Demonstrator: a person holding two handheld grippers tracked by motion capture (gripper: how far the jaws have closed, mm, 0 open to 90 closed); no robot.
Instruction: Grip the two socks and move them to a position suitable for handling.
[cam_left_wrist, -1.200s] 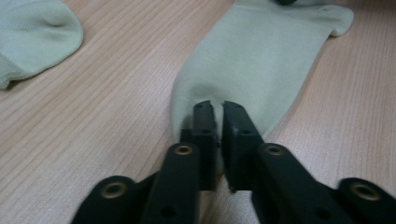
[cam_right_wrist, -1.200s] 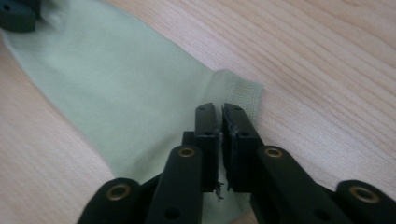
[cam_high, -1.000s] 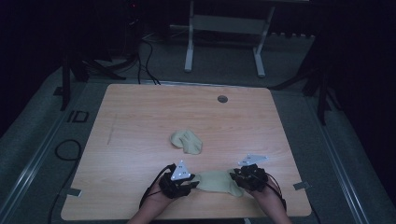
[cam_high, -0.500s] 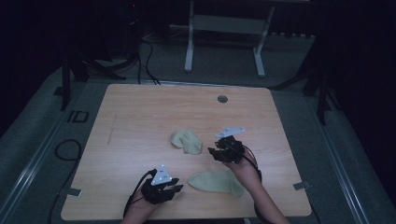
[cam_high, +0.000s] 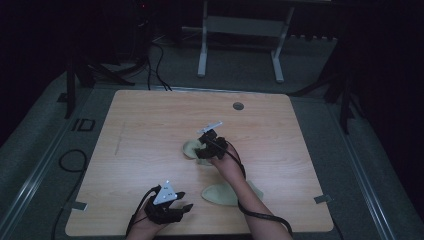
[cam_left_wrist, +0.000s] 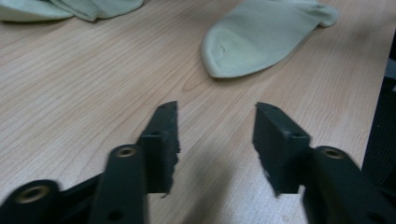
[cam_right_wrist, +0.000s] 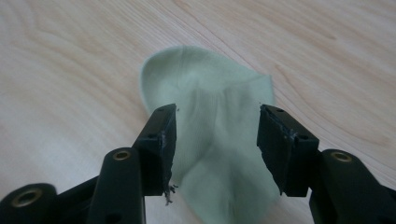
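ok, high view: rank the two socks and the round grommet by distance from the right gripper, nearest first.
1. Crumpled sock, mid-table, right at the right gripper.
2. Flat sock, near the front edge, beside the forearm.
3. Round grommet, by the far edge.

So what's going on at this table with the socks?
A person works two hand-held grippers over a wooden table. The right gripper is over a crumpled pale green sock, its jaws just opened and not pressing it. The left gripper sits open near the front edge, beside a flat sock.
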